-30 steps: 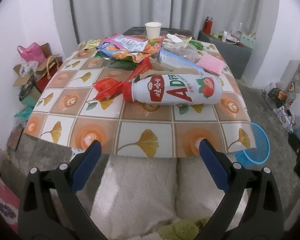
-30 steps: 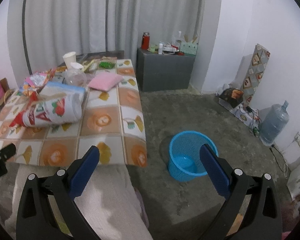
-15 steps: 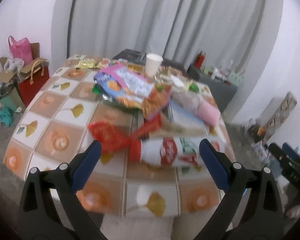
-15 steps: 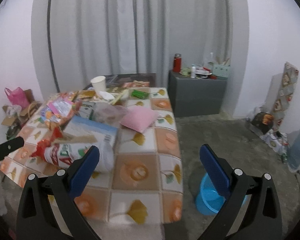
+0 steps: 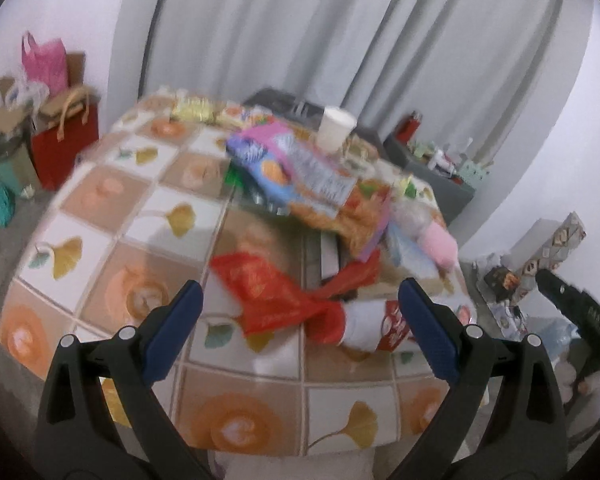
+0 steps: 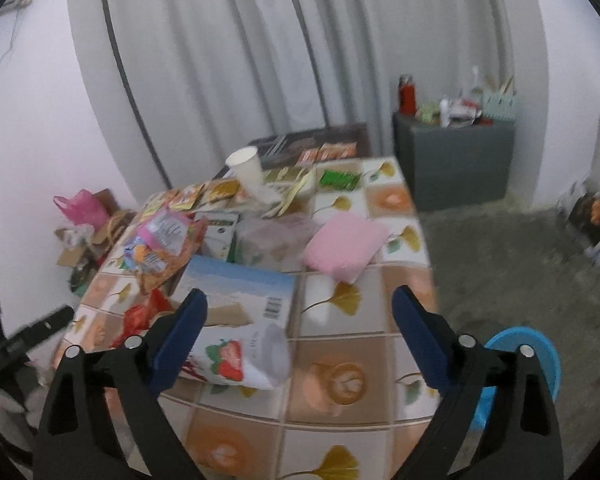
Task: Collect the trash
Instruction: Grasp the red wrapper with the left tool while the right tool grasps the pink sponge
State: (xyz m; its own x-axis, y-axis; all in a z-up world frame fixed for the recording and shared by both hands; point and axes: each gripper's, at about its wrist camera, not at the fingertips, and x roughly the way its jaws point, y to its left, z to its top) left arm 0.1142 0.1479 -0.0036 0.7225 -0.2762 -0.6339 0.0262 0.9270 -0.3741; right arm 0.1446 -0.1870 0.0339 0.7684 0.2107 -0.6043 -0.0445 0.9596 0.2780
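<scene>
A blue bin (image 6: 540,356) on the floor beside the table (image 6: 384,200) is shown only in the right wrist view; a red gift bag (image 5: 66,144) is seen only from the left. Both grippers are tilted down over the near table edge. The left gripper (image 5: 300,328) is held wide apart and empty above a crinkled red wrapper (image 5: 272,300). The right gripper (image 6: 298,334), its jaws just narrowed slightly, stands open above a white strawberry bottle (image 6: 240,354) lying on its side.
</scene>
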